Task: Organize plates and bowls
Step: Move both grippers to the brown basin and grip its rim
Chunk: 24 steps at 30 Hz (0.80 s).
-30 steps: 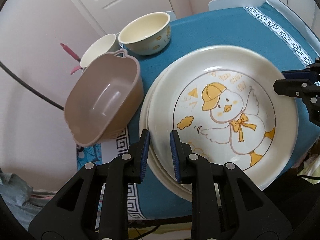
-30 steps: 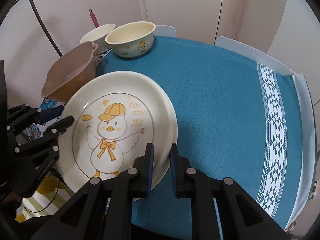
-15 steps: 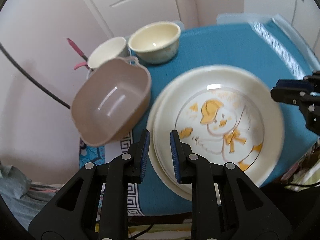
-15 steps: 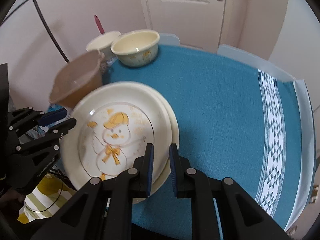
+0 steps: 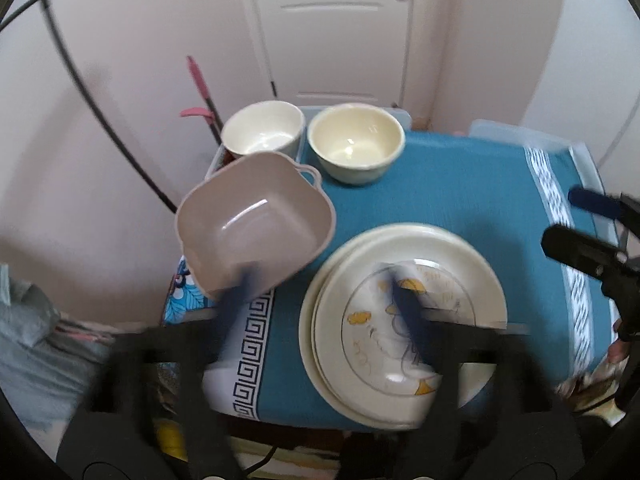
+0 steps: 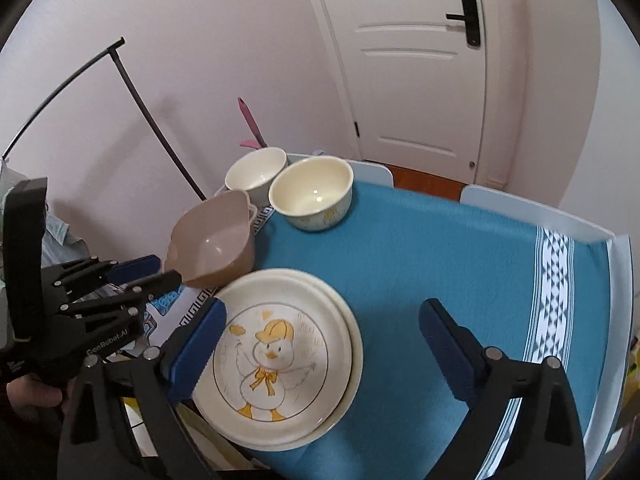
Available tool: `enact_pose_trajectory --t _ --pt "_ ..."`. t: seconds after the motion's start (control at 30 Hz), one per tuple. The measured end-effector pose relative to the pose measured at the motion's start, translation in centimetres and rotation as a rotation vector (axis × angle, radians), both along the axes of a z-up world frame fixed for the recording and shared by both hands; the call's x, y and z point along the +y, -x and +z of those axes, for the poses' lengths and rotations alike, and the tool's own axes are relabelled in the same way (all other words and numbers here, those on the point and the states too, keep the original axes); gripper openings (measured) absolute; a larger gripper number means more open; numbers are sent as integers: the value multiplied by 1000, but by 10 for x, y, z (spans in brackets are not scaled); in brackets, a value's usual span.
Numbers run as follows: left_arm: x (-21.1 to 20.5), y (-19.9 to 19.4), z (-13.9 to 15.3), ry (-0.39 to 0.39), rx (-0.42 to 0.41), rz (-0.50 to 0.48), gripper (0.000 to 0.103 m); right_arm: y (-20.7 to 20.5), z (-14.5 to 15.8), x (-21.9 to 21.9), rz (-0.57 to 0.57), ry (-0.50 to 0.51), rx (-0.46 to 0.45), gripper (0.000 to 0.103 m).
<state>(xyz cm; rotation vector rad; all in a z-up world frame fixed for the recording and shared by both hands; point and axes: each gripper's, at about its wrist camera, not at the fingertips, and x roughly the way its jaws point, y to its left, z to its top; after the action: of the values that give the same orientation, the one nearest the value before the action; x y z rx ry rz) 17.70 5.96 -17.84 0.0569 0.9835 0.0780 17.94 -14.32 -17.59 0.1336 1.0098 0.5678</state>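
A cream duck plate [image 6: 276, 356] lies stacked on another cream plate [image 6: 352, 332] on the blue tablecloth [image 6: 440, 248]; the stack also shows in the left wrist view [image 5: 404, 328]. My right gripper [image 6: 320, 344] is open and empty, raised above the stack. My left gripper [image 5: 324, 300] is open and blurred, raised above the table's near left edge, and shows in the right wrist view [image 6: 160, 272]. A tan square bowl [image 5: 256, 220] sits at the left edge. A cream bowl [image 5: 356, 142] and a white bowl [image 5: 262, 132] stand behind it.
A white door [image 6: 412, 60] and pink walls stand behind the table. A black rod [image 6: 152, 120] and a pink-handled tool [image 6: 250, 124] lean at the left wall. The patterned white band [image 6: 552, 320] of the cloth runs along the right side.
Both grippers have opened wide, let go of the plate stack and pulled up and back. The plates now lie flat on the cloth and look smaller.
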Motion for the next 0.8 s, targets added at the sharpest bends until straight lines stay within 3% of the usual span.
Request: enact_pose_trajectory --t 0.03,0.17,0.3,0.43,0.6,0.8 --pt "2 2 4 -2 -25 18 103 -3 0 -1 12 -6 -1 96" --pt "12 -1 15 2 -45 85 103 -11 -2 -2 57 -23 -11 102" --pt "41 -2 15 80 -33 194 103 -25 0 12 133 -17 -36 102" --pt "76 1 10 130 -27 290 103 -43 4 41 227 63 -39 102" --pt "120 1 -8 213 -14 373 103 -64 12 81 270 27 -67 102" --pt "144 -13 -46 289 50 347 96 -91 -32 143 339 79 100 102"
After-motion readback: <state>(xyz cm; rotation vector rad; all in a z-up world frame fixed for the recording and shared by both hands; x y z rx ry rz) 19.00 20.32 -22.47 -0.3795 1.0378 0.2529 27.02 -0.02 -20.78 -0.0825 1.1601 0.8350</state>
